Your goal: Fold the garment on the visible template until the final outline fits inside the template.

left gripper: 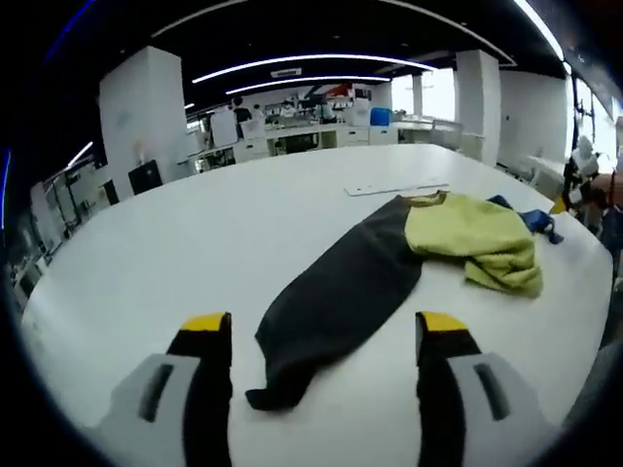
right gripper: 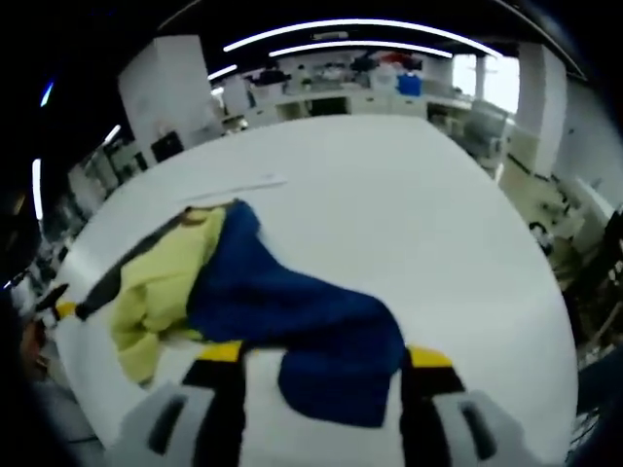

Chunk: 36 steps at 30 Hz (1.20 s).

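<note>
Soft matt cloth throughout the garment (left gripper: 389, 263): dark sleeve dull and slightly fuzzy, yellow-green body rumpled, blue sleeve (right gripper: 292, 311) smooth-woven with soft folds. Smooth white surface (left gripper: 195, 253), faintly satin, carrying pale reflections of ceiling lights. Left claw (left gripper: 326, 336) and right claw (right gripper: 321, 365) in matt black and grey plastic, tips capped in yellow plastic with slight sheen.

Bright, even indoor light; heavy fisheye warp in both views.
Curved ceiling light strips (left gripper: 311, 60) above the white table (left gripper: 195, 253) give soft, faint shadows under the garment (left gripper: 389, 263). Windows beyond the table's far edge blow out to white glare. Left gripper view is sharp; right gripper view is softer, garment (right gripper: 282, 311) slightly blurred, table edges bending hard toward the rim.
</note>
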Available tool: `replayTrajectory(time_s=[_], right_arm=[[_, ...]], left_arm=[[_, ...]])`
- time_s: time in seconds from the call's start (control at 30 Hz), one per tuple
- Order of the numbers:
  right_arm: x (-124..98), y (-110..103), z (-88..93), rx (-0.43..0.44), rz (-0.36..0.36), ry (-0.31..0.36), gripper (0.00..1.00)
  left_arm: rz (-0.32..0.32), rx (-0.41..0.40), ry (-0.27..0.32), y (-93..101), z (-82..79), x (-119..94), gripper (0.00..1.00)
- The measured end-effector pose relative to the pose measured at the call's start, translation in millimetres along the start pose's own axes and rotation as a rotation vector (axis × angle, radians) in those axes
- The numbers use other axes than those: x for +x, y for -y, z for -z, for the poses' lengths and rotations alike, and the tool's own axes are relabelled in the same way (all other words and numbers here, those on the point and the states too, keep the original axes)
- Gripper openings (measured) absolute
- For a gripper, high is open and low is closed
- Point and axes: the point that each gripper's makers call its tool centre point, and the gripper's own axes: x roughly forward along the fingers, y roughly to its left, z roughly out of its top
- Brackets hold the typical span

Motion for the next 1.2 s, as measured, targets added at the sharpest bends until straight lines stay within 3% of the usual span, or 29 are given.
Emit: replayTrajectory(time_s=[0.1,0.17,0.47,0.7,0.9,1.2], right_arm=[[-3,-7,3.7,0.003,-0.006,0.004,0.61],[-4,-8,3.7,0.005,-0.004,0.011,0.59],[1,-19,21.7,-0.009,0.022,0.020,0.51],[10,-18,34.2,0.018,0.044,0.031,0.39],[14,-16,34.6,0.024,0.081,0.060,0.35],[23,-13,45.6,0.007,0.122,0.036,0.25]], left_arm=[[0.070,-0.088,0.017,9.8,-4.1,-2,0.82],[0.085,-0.095,0.028,11.5,-6.7,-5,0.87],[0.145,-0.032,0.034,37.7,-14.3,-18,0.99],[0.184,-0.008,0.028,47.6,-11.2,-22,0.99],[0.201,-0.010,0.021,57.5,-6.0,-27,0.99],[0.244,0.015,-0.004,74.1,-2.3,-32,0.96]])
